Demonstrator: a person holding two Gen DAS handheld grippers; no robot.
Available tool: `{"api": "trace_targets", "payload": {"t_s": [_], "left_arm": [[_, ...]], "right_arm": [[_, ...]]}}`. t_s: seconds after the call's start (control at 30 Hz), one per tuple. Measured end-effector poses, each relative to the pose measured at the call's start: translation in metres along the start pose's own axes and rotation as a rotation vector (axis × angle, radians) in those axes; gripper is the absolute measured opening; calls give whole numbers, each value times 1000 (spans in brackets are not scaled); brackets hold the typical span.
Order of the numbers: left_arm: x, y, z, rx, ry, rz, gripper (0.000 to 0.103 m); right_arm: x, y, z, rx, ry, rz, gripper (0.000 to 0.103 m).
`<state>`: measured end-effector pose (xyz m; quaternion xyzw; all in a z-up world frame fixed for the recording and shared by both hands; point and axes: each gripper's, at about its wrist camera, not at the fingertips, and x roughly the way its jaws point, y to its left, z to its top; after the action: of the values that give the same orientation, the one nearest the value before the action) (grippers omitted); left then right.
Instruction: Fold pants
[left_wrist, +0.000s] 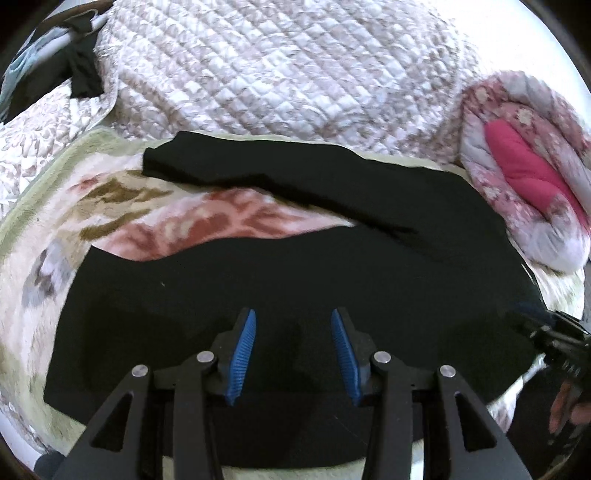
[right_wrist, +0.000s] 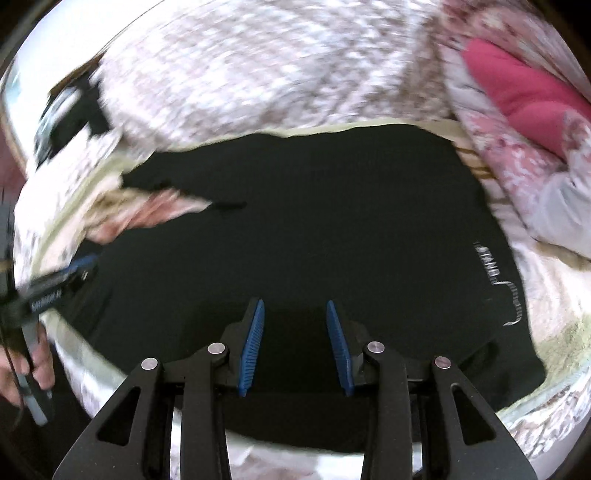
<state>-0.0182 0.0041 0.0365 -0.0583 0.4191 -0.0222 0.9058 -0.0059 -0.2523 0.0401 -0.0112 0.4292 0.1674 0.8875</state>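
The black pants (left_wrist: 295, 280) lay spread on a floral blanket (left_wrist: 122, 206) on the bed, legs splayed in a V toward the left, while the left gripper (left_wrist: 293, 350) and right gripper (right_wrist: 294, 343) hovered over the cloth, jaws spread and pinching nothing. A pinch through both layers, or catching the blanket beneath, would likely drag everything askew. The rolled pink quilt (left_wrist: 524, 184) crowded the right edge; the far quilted cover (left_wrist: 277, 74) left room.
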Motion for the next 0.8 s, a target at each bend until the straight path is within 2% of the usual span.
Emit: {"api": "trace_targets", "payload": {"t_s": [0.1, 0.2, 0.27, 0.33, 0.37, 0.43, 0.53, 0.8], "left_arm": [[3, -6, -12, 19, 27, -5, 45], [13, -6, -23, 14, 78, 0, 45], [14, -7, -27, 26, 69, 7, 45], [13, -8, -27, 27, 70, 10, 45], [13, -8, -26, 23, 73, 9, 45], [11, -8, -26, 18, 75, 5, 45], [8, -7, -24, 9, 76, -1, 45], [6, -6, -18, 14, 71, 0, 45]], "right_arm": [[9, 11, -13, -29, 38, 23, 36], [20, 13, -21, -35, 88, 9, 37], [20, 14, -23, -32, 78, 17, 41], [22, 18, -23, -52, 86, 28, 51], [22, 20, -23, -63, 85, 21, 52], [20, 23, -24, -81, 87, 6, 52], [13, 19, -21, -47, 71, 26, 52], [11, 2, -14, 8, 58, -4, 52]]}}
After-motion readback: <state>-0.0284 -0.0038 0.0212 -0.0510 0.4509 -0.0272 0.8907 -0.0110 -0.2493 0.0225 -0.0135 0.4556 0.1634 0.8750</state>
